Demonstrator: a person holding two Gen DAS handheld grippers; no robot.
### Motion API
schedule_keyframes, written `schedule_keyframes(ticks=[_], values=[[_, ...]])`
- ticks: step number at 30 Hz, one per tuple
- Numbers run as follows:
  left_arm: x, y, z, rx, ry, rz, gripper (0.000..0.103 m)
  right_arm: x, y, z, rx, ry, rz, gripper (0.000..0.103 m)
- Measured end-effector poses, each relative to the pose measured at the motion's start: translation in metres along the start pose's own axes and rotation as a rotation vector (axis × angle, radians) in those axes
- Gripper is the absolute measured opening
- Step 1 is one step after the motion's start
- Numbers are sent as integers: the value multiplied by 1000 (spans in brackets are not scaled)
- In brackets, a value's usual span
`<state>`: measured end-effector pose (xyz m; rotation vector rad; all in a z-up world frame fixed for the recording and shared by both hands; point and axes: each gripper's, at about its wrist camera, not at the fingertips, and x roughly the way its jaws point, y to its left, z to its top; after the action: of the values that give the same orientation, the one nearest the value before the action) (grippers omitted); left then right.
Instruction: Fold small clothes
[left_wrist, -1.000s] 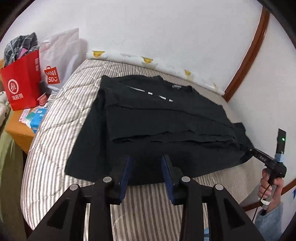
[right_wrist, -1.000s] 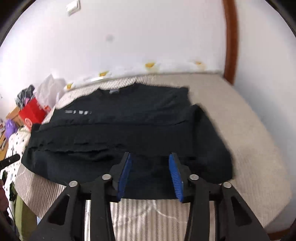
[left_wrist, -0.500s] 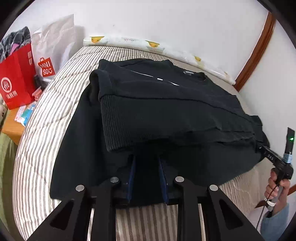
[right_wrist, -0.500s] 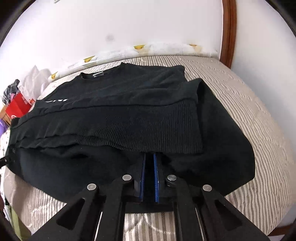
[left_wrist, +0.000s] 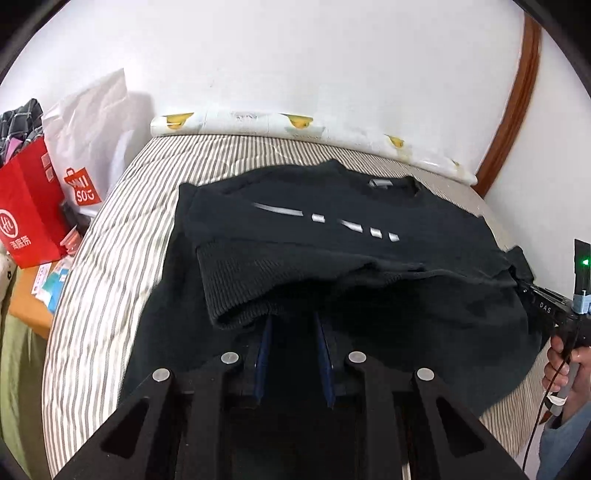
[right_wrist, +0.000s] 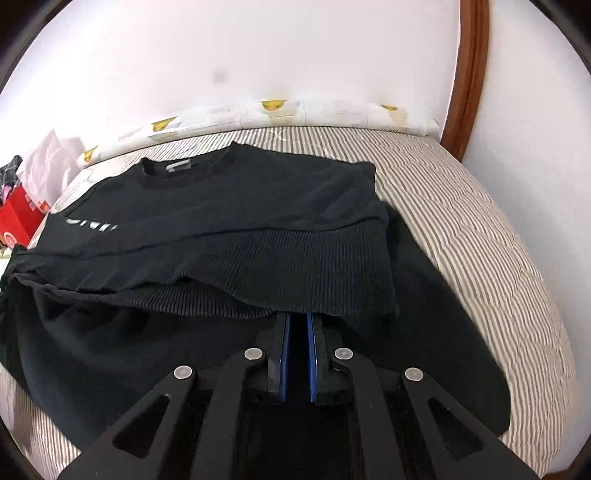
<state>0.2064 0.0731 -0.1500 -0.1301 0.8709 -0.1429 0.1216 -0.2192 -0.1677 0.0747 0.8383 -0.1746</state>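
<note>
One black sweater (left_wrist: 332, 266) lies on the striped mattress (left_wrist: 110, 280), ribbed hem lifted over its body. Both grippers' fingertips are hidden under that hem. Left gripper (left_wrist: 291, 325): blue pads apart with cloth between; whether they clamp it, cannot tell. Right gripper (right_wrist: 298, 321): pads close together on the hem. Beside the mattress stand two bags: one red bag (left_wrist: 27, 218), one white bag (left_wrist: 88, 140), lettering partly creased.

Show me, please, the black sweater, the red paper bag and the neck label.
black sweater (right_wrist: 258, 206): right wrist view, chest panel.
red paper bag (left_wrist: 27, 218): left wrist view, front face.
neck label (left_wrist: 380, 182): left wrist view, grey tag inside collar.
</note>
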Motion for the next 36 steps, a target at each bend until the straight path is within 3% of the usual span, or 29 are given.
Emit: schedule_keyframes(ticks=[4,7,14,16,17,18,19,20,23,27,29,32,34,35,36], values=[[23,3,23,-16,9,5,22,17,5,24,-11,12,-24,7],[38,5,40,-13,9,6,22,40,4,46,-10,47,-96,7],[56,21,69,-59,24,19,22,62,-11,84,42,65,-82,9],[53,27,71,-59,22,22,23,59,-20,89,57,56,-112,16],[51,30,70,-54,22,14,29,57,-24,91,64,49,-107,20],[50,33,69,-50,22,3,34,53,-29,91,69,42,-83,34],[50,36,70,-43,28,-6,50,51,-33,91,64,38,-61,54],[52,37,70,-30,41,-14,62,49,-35,92,53,28,-47,61],[59,40,74,11,44,-6,62,48,-37,93,9,10,-45,63],[77,40,82,44,91,-24,61,67,-37,94,-18,58,32,63],[87,41,84,44,119,-26,41,76,-35,95,-41,70,35,63],[93,42,82,34,140,-33,25,86,-29,93,-66,85,49,60],[89,39,79,46,128,-14,13,90,-23,92,-87,98,63,42],[83,39,77,41,106,-6,12,89,-20,91,-109,86,42,41],[78,39,77,32,87,-3,11,87,-18,91,-127,73,29,32]])
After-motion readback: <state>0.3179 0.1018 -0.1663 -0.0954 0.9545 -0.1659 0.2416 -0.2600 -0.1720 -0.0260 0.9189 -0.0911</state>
